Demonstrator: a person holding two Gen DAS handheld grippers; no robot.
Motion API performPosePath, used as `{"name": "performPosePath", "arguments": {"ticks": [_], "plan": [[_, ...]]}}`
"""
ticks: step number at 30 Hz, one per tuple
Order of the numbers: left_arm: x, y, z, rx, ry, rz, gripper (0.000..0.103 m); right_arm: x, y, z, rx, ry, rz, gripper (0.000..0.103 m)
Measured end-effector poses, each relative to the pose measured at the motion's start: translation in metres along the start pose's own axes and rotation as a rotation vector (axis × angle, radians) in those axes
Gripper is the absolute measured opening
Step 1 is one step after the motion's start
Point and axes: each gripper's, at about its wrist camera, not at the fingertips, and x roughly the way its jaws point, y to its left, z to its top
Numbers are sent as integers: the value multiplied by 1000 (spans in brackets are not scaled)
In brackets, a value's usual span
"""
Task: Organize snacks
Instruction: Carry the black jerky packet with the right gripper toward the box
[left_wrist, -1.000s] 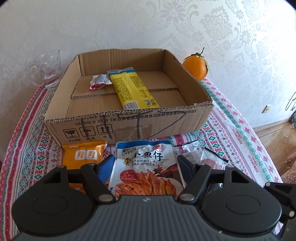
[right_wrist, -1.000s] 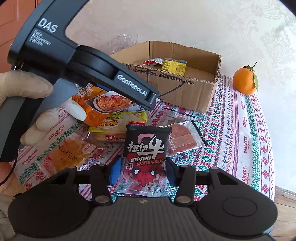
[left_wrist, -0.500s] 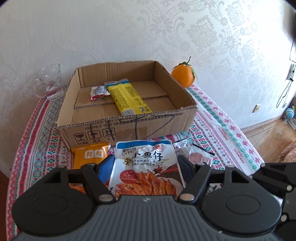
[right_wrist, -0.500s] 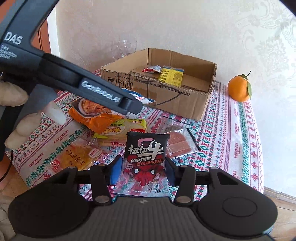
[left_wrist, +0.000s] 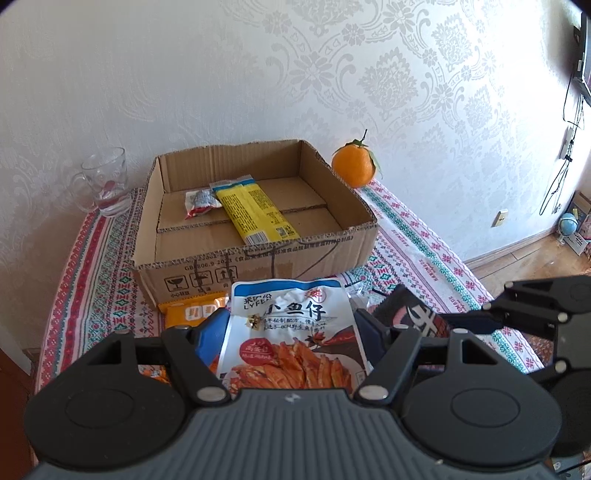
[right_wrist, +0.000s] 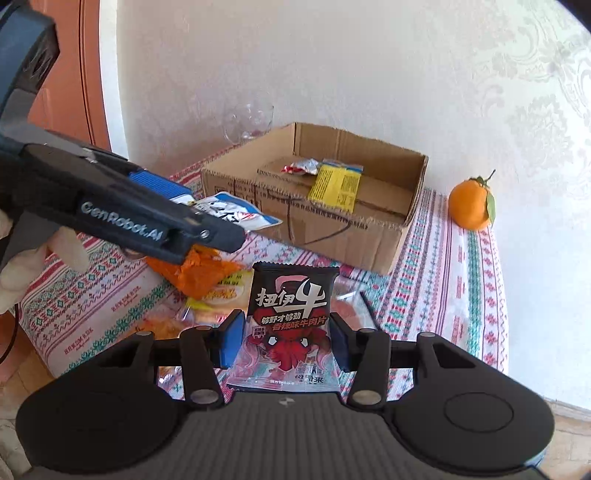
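Snacks sat in both grippers at once. Our left gripper pinched the white fish-snack pouch by its two side edges, its blue pads pressed against the wide pack so that it stood face-up and flat, clear of the surface. Our right gripper was pressed nearly together on the black beef-slice packet, again by the sides, which kept the printed face toward the camera and the pack from folding. We judged both were held lifted so they could go over the near wall of the cardboard box without snagging.

Beyond the grippers, more packs lay loose on the patterned cloth: an orange pack just in front of the box, and others partly hidden beneath the held ones.

That box stood open-topped, well back on the surface. Inside lay a long yellow packet, set diagonally, and a small red-and-silver wrapper just beside its far end; most of the floor was bare. A glass mug stood left of the box, an orange fruit right.
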Motion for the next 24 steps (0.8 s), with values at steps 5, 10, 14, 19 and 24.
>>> {"name": "performPosePath", "arguments": {"ticks": [5, 10, 14, 19, 24], "plan": [[-5, 7, 15, -3, -35, 16, 72, 1, -8, 16, -10, -27, 8, 54], [1, 18, 41, 0, -79, 44, 72, 4, -20, 36, -29, -63, 6, 54], [19, 32, 65, -17, -88, 52, 72, 11, -34, 53, -40, -80, 13, 54], [56, 47, 88, -40, -75, 72, 72, 30, -49, 74, -35, -78, 25, 54], [88, 60, 100, -75, -69, 115, 73, 48, -58, 91, -24, -78, 30, 54]]}}
